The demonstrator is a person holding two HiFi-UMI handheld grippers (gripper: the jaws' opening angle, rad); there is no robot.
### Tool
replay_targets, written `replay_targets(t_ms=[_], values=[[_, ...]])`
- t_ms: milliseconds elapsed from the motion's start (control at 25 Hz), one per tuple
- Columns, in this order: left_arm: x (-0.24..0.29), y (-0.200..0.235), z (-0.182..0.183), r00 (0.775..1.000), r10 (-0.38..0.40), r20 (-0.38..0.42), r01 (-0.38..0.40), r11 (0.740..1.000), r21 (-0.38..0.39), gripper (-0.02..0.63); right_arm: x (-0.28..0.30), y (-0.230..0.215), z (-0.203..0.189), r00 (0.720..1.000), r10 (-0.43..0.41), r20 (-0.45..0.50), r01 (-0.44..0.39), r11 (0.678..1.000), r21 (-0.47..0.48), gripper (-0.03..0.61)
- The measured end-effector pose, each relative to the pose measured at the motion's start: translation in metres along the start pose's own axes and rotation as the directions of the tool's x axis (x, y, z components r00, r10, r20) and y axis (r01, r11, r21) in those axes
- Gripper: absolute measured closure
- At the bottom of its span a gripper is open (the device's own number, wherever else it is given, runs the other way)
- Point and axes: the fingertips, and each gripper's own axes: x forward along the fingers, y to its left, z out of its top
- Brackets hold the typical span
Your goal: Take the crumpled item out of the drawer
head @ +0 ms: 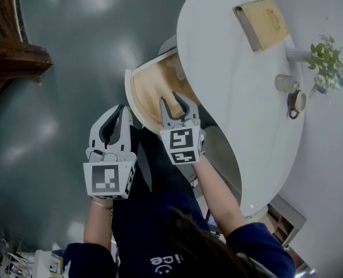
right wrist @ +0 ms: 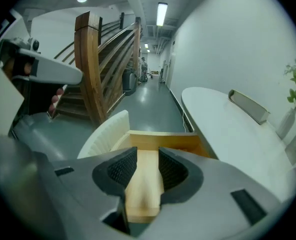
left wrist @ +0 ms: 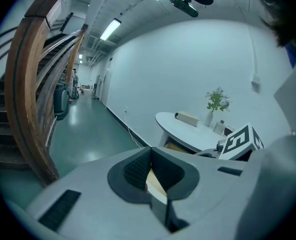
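Note:
The drawer (head: 150,88) stands pulled out from under the white oval table (head: 235,97); it has a bare wooden inside and a curved, ribbed white front (right wrist: 106,133). I cannot make out a crumpled item in the part of the drawer that shows; its back is hidden under the tabletop. My right gripper (head: 172,101) hangs over the drawer's near end, jaws open. Only the wooden drawer floor (right wrist: 144,184) shows between its pads (right wrist: 122,170). My left gripper (head: 121,109) is shut and empty, left of the drawer over the dark floor.
On the table lie a tan box-like book (head: 263,21), a small vase with a plant (head: 325,59) and two cups (head: 287,83). A wooden staircase (right wrist: 95,69) rises to the left beyond the drawer. Glossy dark green floor (head: 73,51) spreads left of the table.

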Motion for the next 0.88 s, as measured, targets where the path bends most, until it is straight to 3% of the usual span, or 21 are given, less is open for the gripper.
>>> replay_targets(t_ms=[400,880], values=[[0.008,0.021,-0.027,1.0,-0.007,-0.024,0.005,0.997,-0.075,0.609,0.06,-0.016,-0.019,0.99,-0.092,-0.11,0.075,0.986,-0.15,0.353],[0.007,0.032,-0.056,0.999,0.0,-0.039,-0.005,0.99,-0.139,0.609,0.111,-0.052,-0.047,0.942,-0.237,-0.239,0.18,0.955,-0.238,0.294]])
